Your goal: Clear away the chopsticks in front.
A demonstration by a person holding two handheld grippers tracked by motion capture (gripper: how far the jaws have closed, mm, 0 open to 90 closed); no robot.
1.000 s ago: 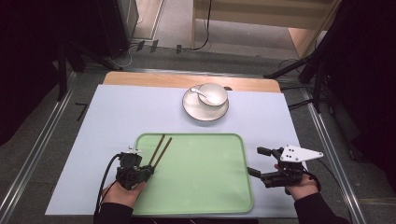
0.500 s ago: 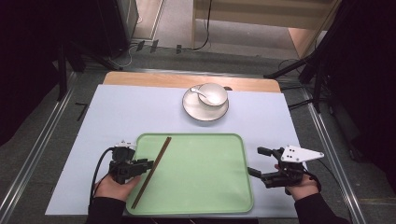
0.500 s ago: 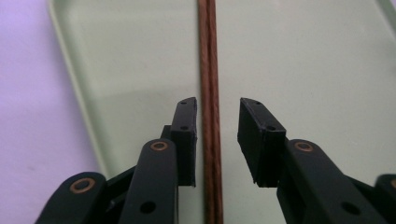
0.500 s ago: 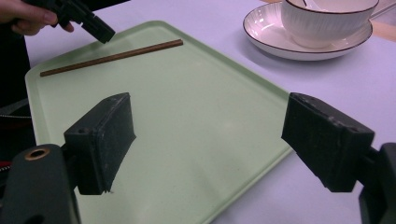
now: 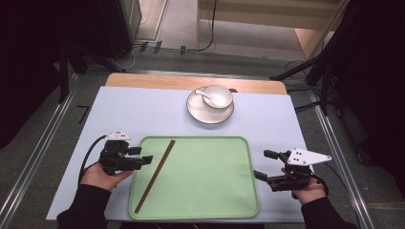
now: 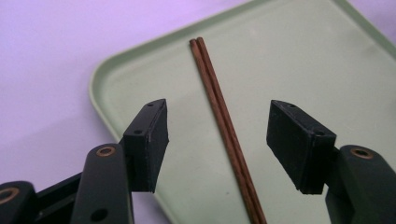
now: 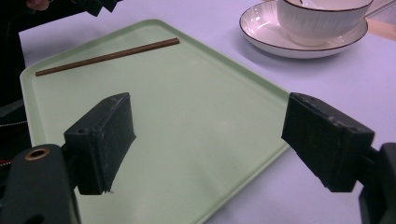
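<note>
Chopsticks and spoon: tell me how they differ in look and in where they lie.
The chopsticks are dark brown, thin and straight; the spoon is white with a curved handle. The chopsticks lie flat and slantwise on the green tray; the spoon rests in the white bowl on its saucer. Neither is held by a gripper.

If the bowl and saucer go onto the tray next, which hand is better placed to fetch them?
Probably the right: the right gripper is open and empty, and the bowl sits nearer its side. The left gripper has just opened over the chopsticks.
</note>
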